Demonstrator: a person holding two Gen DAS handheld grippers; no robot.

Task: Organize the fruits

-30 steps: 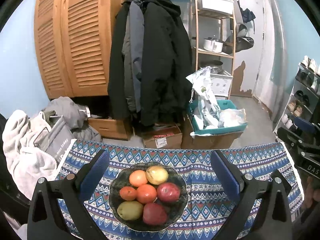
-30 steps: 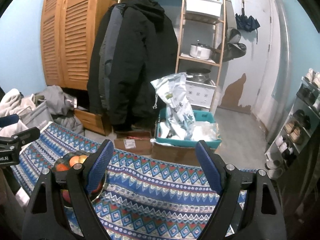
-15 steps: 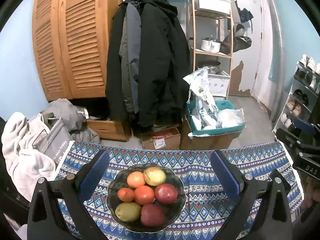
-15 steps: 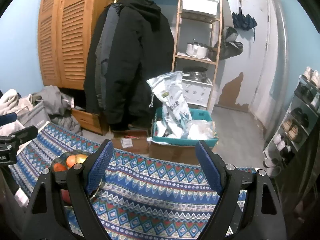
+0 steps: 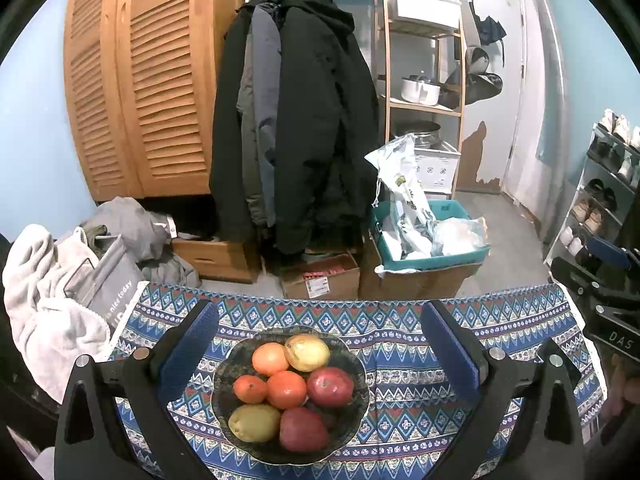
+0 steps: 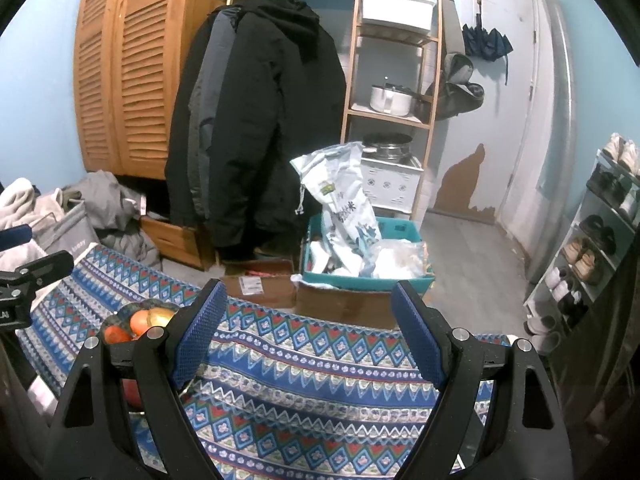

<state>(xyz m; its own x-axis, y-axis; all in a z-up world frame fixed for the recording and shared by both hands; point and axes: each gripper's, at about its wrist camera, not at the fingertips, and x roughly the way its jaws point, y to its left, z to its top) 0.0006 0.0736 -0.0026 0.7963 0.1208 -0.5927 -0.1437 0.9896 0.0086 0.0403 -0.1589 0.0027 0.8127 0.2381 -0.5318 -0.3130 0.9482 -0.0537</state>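
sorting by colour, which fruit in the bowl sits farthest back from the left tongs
The yellow fruit at the far rim of the bowl, beside the orange. The other yellow one lies at the near rim next to a red fruit.

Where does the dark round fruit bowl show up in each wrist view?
Left wrist view: dark round fruit bowl sits bottom centre, framed by the open hand-held gripper.
Right wrist view: bowl at lower left, mostly hidden behind a finger.
Shared landmark: teal plastic crate beyond the table.
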